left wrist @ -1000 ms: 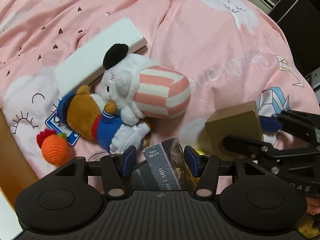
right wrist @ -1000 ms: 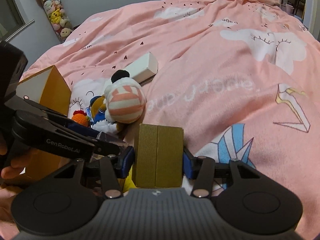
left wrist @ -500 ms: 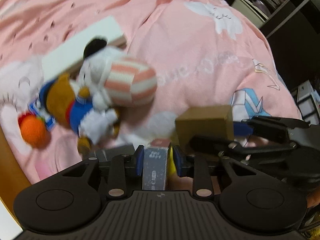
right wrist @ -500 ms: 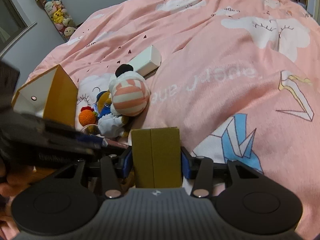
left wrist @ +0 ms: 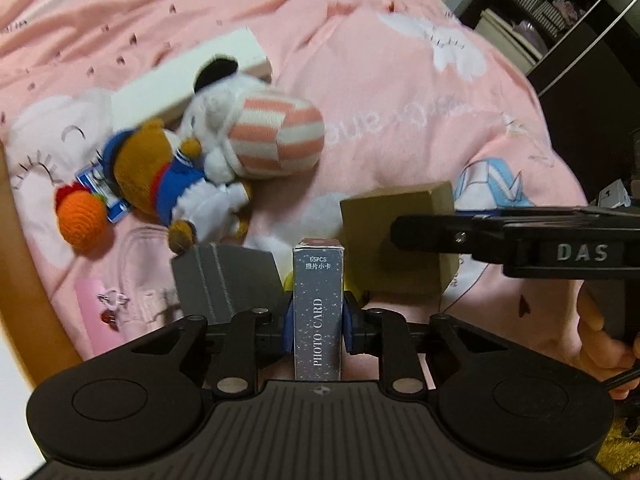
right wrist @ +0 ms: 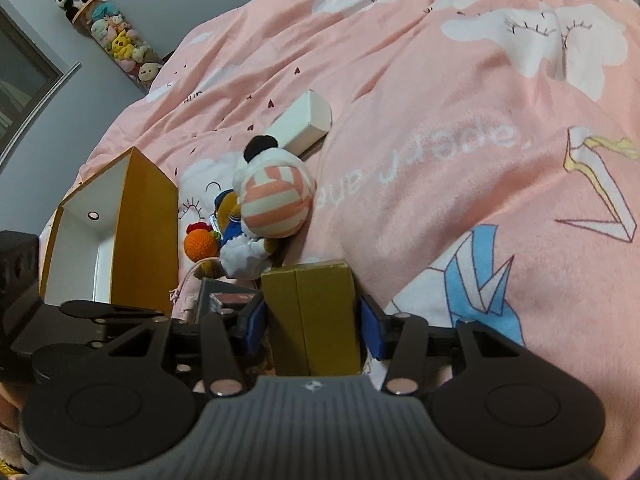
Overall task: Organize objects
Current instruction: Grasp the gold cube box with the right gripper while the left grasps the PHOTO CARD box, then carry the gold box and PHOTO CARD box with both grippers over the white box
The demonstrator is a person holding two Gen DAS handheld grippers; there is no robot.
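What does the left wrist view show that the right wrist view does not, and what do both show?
Only the left wrist view: the left gripper, whose jaws have just been closing, now shut on the photo card box; a grey box; dark shelves.
Only the right wrist view: the open orange box, white inside; a column of plush toys on the wall.
Both: the gold box in the right gripper, the striped plush, the orange crochet ball, the white box, the pink blanket.
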